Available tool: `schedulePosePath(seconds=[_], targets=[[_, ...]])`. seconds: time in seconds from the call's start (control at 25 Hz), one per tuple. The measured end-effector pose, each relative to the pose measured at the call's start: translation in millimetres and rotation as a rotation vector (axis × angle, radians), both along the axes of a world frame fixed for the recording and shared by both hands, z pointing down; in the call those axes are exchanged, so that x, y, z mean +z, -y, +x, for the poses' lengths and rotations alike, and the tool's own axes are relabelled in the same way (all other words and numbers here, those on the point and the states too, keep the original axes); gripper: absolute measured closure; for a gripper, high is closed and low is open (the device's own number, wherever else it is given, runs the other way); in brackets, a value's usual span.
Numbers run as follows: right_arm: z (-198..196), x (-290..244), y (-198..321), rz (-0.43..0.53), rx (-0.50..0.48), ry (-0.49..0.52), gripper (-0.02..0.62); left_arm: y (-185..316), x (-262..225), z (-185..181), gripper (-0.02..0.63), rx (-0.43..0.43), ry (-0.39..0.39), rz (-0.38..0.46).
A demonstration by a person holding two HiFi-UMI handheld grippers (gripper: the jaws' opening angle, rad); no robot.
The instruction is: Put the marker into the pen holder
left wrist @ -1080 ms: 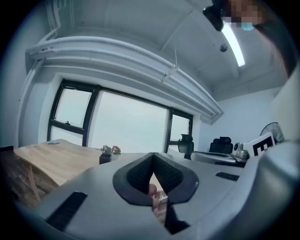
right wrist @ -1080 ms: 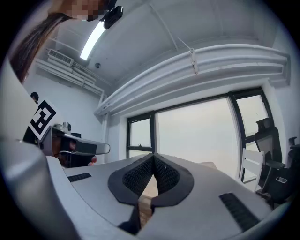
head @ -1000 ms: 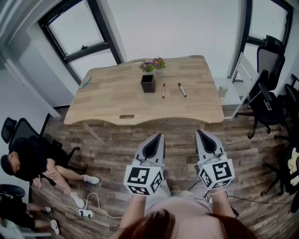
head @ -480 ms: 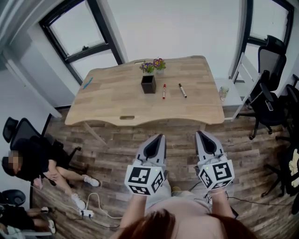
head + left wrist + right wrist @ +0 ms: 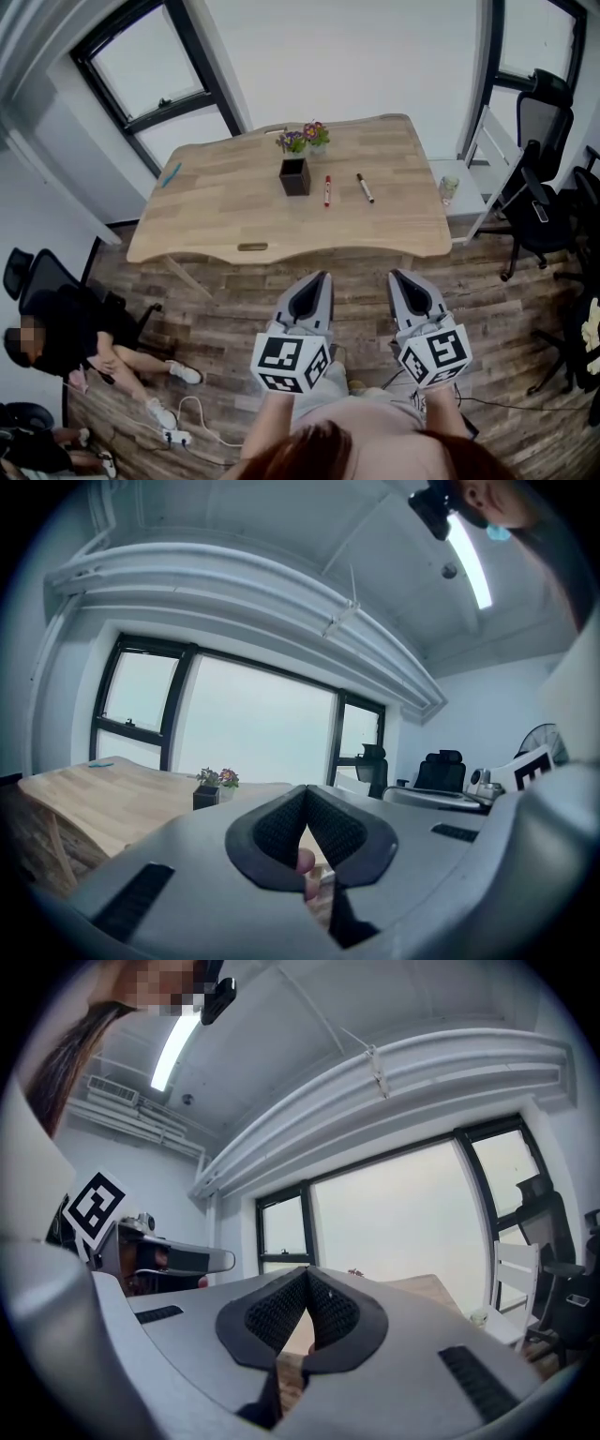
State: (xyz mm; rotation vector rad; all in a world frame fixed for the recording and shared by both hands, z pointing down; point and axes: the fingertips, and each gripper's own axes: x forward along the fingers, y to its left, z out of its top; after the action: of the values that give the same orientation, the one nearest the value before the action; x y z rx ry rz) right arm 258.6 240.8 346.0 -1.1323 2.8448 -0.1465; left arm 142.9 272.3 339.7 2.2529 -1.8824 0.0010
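Office floor of wood planks (image 5: 234,309), nearest item, well to the near side of the pen holder. Left gripper (image 5: 317,279): held low over that floor, far short of the pen holder, tips closed on each other; the left gripper view confirms the left gripper (image 5: 306,795) has its pads meeting with nothing clamped. Right gripper (image 5: 403,278): alongside, equally far from the pen holder, the right gripper view showing the right gripper (image 5: 307,1277) likewise pressed together and empty. Table (image 5: 216,220): pale wood, carrying every task item. Red marker (image 5: 326,190): lying flat just right of the pen holder, not touching it. Black marker (image 5: 364,187): lying flat further right of the pen holder, apart from the red one; which of the two the task means cannot be told. Pen holder (image 5: 294,176): black, square, upright, nothing seen standing in it. Flowers (image 5: 304,138): small bunch just behind the pen holder. Blue object (image 5: 171,174): thin, well left of the pen holder, near the table edge. Change over the last second: only a slight drift of the table within the head view; both grippers keep their low station and neither marker has shifted. Judgement: task not begun; the whole approach, a jaw opening and the pick remain to do.
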Motion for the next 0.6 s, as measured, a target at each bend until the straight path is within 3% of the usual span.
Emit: schedulePosePath(seconds=[0.6], targets=[[-41,2,57,0.028,0.034,-0.052,0.595,57,10,-40,0.604,0.052,-0.013,-0.034]])
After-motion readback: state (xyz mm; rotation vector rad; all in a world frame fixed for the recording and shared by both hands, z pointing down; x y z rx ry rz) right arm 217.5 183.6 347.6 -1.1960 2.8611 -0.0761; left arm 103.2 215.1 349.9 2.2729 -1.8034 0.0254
